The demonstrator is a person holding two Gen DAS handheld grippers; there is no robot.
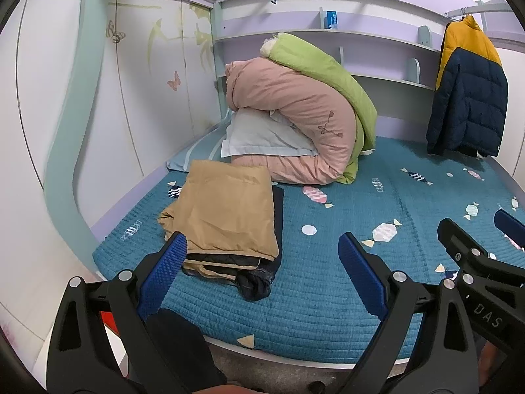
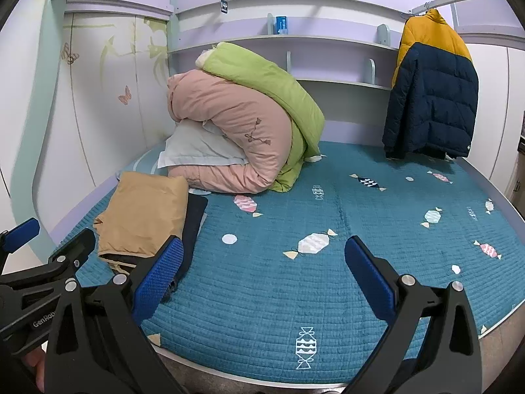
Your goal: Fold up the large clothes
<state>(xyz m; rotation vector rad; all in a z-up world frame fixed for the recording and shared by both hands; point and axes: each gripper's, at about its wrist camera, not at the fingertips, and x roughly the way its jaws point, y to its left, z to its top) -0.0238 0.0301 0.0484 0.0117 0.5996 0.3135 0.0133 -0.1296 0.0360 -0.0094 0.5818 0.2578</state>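
Note:
A folded tan garment (image 1: pixel 226 210) (image 2: pixel 144 216) lies on top of a folded dark garment (image 1: pixel 262 272) (image 2: pixel 193 226) at the left of the teal bed cover (image 1: pixel 328 279) (image 2: pixel 295 295). A yellow and navy puffer jacket (image 1: pixel 469 98) (image 2: pixel 433 92) hangs on a rail at the back right, over the bed's far edge. My left gripper (image 1: pixel 265 259) stands open over the bed's front edge, its left finger in front of the folded pile. My right gripper (image 2: pixel 265 262) is open too, above bare bed cover, holding nothing.
A rolled pink quilt (image 1: pixel 295 121) (image 2: pixel 229 124) with a green quilt (image 1: pixel 328 75) (image 2: pixel 269 85) and a pale pillow (image 1: pixel 262 134) sits at the back left. Shelves (image 1: pixel 361 36) line the back wall; a wardrobe (image 1: pixel 147 82) stands left. A person's dark sleeve (image 1: pixel 183 344) shows below.

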